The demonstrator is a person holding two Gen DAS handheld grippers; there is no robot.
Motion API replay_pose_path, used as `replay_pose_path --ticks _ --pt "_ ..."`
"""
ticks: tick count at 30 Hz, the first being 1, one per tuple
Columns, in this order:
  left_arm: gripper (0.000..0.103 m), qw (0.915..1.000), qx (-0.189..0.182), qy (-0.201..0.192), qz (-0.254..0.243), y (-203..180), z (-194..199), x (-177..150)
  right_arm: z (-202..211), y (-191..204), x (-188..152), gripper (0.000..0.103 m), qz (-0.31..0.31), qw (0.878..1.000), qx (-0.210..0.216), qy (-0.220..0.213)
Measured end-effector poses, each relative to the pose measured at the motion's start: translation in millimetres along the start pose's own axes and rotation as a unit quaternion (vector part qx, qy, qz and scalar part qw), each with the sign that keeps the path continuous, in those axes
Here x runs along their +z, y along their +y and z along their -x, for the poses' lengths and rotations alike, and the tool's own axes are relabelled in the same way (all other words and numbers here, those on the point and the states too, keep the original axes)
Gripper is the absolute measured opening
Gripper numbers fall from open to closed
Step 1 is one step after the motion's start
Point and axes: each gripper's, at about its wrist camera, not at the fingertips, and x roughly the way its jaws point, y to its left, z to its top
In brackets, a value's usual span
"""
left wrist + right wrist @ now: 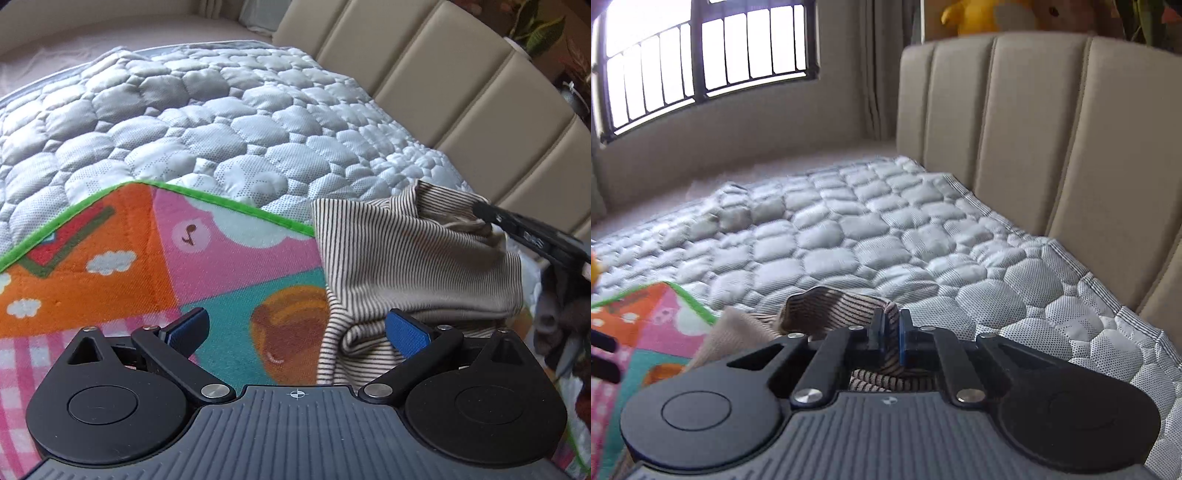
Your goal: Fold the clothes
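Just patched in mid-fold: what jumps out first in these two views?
The bright cartoon play mat with its green edge, spread over the grey quilted mattress, grabs the eye first. Next is the striped garment at the mat's right side: the right gripper is shut on a bunch of it, while the left gripper hangs open just above its near edge.

Each claw [295,334] [892,332] is black with blue pads, silver screws and a ribbed grey housing
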Motion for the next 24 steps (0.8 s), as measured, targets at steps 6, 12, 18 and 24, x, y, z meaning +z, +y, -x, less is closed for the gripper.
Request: replay_pose_path --ticks 6,12,18,24 --pt "0.103 0.9972 -0.061 -0.033 0.029 -16.3 14.8 14.7 93.2 15.0 -30.3 0.006 0.004 0.998 0.064 0.002" --pt "0.103 0.9938 -0.09 -0.057 0.034 -38.9 25.7 27.7 116.6 27.7 -83.6 0.006 0.017 0.994 0.082 0.073" --pt "0.103 0.9986 -0.042 -0.018 -0.026 -55.4 10.1 9.7 141.9 24.5 -104.7 0.028 0.007 0.993 0.087 0.083" --pt "0.103 0.9916 0.022 0.055 -0.115 -52.6 -3.2 -42.5 169.3 -0.2 -93.3 0.097 -0.052 0.996 0.069 0.038"
